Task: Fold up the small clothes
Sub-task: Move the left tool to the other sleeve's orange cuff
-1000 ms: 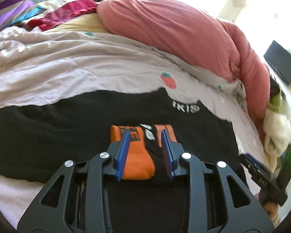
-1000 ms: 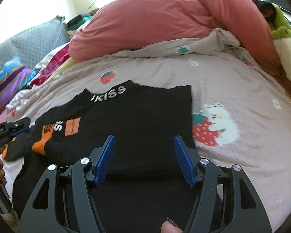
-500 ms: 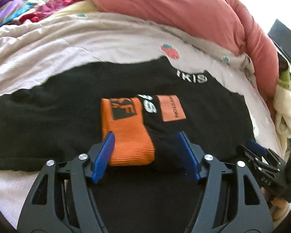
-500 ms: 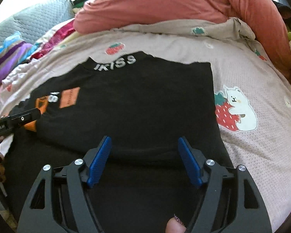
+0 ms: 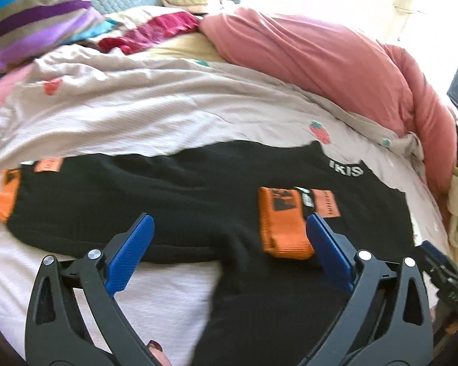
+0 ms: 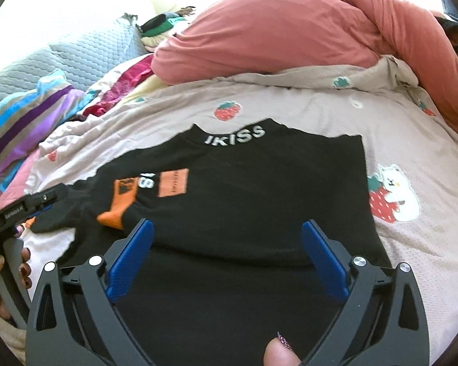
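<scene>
The bed (image 6: 320,113) carries a black top (image 6: 259,189) laid flat across its middle, collar away from the cameras, one sleeve already folded in so its orange cuff (image 5: 282,225) rests on the chest. The other sleeve (image 5: 91,189) lies stretched out to the side, so the sleeve-folding step looks half done; next would be gripping that far cuff. The left gripper (image 5: 229,253) and right gripper (image 6: 227,256) both hover wide apart, empty, over the near hem.

My right gripper (image 6: 227,253) hangs with jaws spread over the black top (image 6: 259,201) on the bed (image 6: 412,140), its orange cuff (image 6: 119,204) folded inward, the left gripper (image 6: 30,204) at its edge.
</scene>
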Demonstrator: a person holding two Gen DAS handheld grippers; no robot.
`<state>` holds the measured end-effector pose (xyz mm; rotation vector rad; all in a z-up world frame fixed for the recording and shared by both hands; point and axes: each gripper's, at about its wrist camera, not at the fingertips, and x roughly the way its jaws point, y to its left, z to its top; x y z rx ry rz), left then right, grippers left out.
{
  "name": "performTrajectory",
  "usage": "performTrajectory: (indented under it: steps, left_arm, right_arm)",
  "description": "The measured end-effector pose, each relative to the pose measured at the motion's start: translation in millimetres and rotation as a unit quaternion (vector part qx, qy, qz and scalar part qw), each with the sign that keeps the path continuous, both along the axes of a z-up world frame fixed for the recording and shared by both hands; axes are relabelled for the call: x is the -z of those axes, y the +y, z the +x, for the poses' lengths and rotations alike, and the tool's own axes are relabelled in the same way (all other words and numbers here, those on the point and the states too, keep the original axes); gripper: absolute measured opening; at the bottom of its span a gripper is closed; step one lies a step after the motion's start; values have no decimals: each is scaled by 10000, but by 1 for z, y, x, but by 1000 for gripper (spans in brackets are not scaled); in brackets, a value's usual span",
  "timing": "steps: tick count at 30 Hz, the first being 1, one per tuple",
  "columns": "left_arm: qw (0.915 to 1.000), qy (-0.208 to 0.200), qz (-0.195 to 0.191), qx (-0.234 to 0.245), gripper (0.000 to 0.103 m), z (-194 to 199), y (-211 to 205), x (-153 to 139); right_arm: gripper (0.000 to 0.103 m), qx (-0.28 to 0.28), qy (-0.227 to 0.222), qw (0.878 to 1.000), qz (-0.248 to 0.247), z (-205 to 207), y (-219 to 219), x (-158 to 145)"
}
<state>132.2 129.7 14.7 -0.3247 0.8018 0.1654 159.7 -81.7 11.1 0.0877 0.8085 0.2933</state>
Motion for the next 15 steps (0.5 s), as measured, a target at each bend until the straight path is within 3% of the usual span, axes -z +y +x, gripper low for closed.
performTrajectory:
  steps: [15]
  left_arm:
    - [9960, -85, 136, -879, 93, -43, 65, -8]
  right_arm:
    - [98, -678, -144, 9976, -86, -6, 69, -14]
